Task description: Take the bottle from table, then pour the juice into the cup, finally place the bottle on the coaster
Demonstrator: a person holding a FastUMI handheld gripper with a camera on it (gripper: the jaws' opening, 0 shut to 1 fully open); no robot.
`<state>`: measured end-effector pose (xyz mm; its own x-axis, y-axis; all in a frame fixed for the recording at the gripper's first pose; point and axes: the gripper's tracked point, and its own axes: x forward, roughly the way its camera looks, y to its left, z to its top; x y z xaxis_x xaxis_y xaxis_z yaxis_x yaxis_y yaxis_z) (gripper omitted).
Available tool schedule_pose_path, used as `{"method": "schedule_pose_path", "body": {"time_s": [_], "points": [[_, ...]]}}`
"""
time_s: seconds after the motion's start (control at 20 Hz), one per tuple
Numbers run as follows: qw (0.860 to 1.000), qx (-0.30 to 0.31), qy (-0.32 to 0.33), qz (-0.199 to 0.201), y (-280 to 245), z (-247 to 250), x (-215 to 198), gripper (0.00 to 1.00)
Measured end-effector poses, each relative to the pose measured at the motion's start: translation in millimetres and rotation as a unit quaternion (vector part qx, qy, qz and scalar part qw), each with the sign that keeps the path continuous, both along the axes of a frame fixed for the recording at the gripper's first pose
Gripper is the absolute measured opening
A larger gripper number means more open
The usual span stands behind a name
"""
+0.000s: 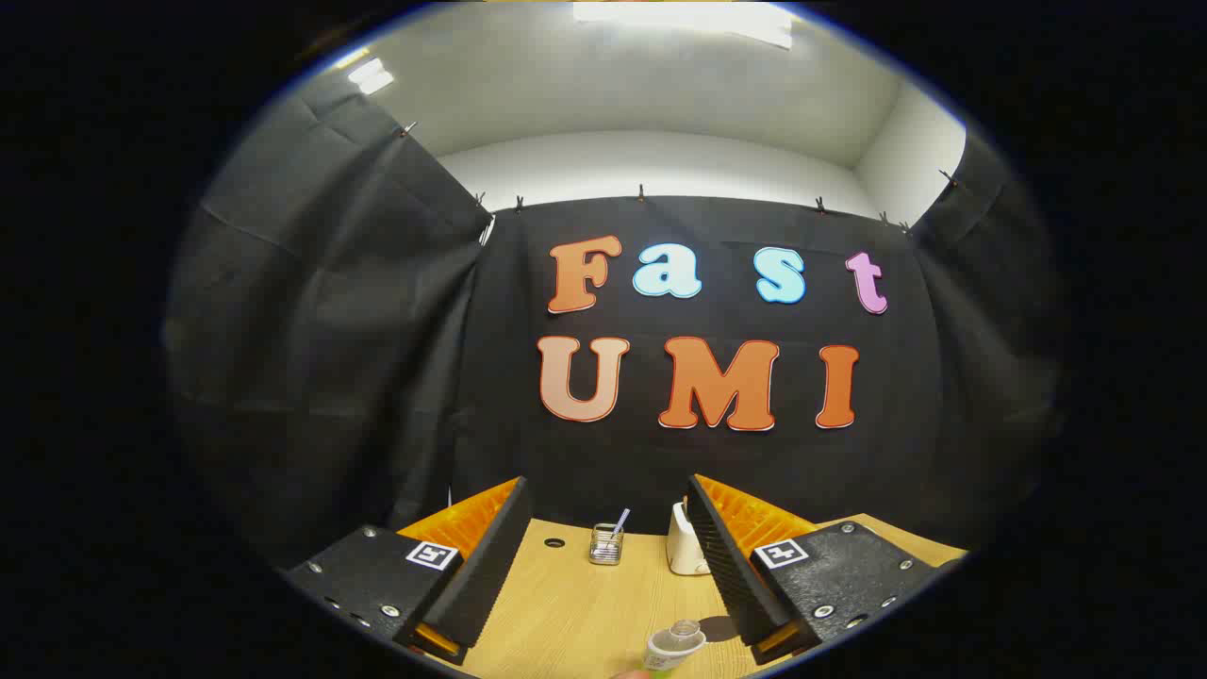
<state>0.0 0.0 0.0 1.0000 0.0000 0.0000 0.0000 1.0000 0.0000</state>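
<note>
My gripper (pixel 603 566) is open, its two fingers spread wide above the wooden table (pixel 566 604) with nothing between them. A small clear bottle (pixel 674 646) with a green label stands low between the fingers, close to the right one; I see just its open neck and shoulder. Beyond the fingers, near the table's back edge, a clear glass cup (pixel 605 544) holds a straw.
A white holder (pixel 686 547) stands at the back of the table, partly hidden by the right finger. A small dark hole (pixel 554 543) sits in the tabletop left of the cup. Black cloth walls close the booth behind and on both sides.
</note>
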Motion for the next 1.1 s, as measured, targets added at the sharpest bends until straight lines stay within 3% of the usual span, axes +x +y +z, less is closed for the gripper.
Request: {"method": "schedule_pose_path", "body": {"time_s": [0.45,0.8,1.1], "points": [[1.000,-0.013,-0.007,-0.013,-9.6,-0.3,1.0,0.98],[0.998,-0.045,-0.022,-0.045,-21.6,-5.8,0.2,0.98],[0.995,-0.044,-0.026,-0.084,-43.8,-40.5,-4.4,0.98]]}}
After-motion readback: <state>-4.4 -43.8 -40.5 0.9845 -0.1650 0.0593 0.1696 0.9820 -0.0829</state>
